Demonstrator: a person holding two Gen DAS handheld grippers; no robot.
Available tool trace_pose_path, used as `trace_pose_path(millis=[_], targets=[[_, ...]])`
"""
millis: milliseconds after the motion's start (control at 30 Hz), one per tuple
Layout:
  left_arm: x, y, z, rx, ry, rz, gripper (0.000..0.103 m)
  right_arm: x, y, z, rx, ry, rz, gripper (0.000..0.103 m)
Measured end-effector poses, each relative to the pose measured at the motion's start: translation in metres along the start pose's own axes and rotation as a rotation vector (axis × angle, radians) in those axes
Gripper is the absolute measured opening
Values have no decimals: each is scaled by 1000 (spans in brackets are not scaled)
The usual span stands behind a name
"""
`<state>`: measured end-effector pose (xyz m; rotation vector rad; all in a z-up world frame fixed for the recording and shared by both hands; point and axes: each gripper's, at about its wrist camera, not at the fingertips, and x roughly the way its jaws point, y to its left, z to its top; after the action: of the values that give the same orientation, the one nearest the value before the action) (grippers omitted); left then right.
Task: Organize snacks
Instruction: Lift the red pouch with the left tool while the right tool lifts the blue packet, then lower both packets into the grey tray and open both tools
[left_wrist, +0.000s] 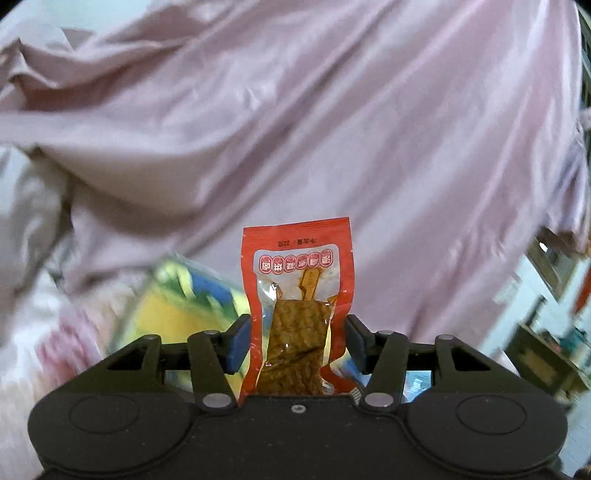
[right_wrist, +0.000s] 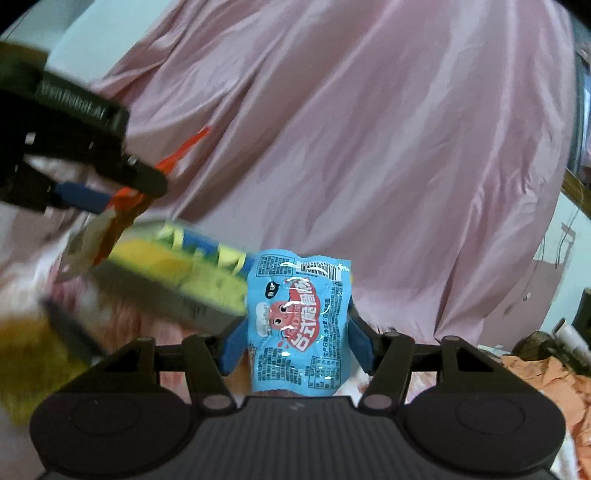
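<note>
Wrinkled pink sheet (left_wrist: 332, 129) fills the background behind both tongs. A blurred yellow-and-blue box (right_wrist: 177, 266) lies low at left. The right tongs (right_wrist: 295, 332) clench a light-blue snack packet (right_wrist: 299, 325) upright. The left tongs (left_wrist: 295, 341) clench a red packet (left_wrist: 299, 295) holding a brown strip, standing upright.

Each fisheye camera is sitting just behind its own two-finger gripper, looking forward along the fingers and only slightly downward. The left wrist view is facing a draped pink satin cloth (left_wrist: 332, 129) close ahead, filling most of the frame. The right wrist view is facing the same cloth (right_wrist: 369, 147). Both are sharing a blurred yellow-and-blue box (left_wrist: 184, 295) (right_wrist: 184, 266), and the right view is catching the left gripper (right_wrist: 107, 192) at upper left.
</note>
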<state>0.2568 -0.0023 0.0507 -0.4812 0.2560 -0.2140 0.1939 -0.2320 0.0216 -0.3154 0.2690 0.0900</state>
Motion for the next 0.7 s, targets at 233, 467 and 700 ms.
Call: trace_pose_path(millis=[233,467,700], targets=[[32,37,19,-8,-88,93,56,48,21,28,29,-70,31,65],[51,55,9,10,-80,135,56,85,40,47,48,-46,87,65],[63,50,0,74,-43,86,58,106,47,50,77,-10,112,65]])
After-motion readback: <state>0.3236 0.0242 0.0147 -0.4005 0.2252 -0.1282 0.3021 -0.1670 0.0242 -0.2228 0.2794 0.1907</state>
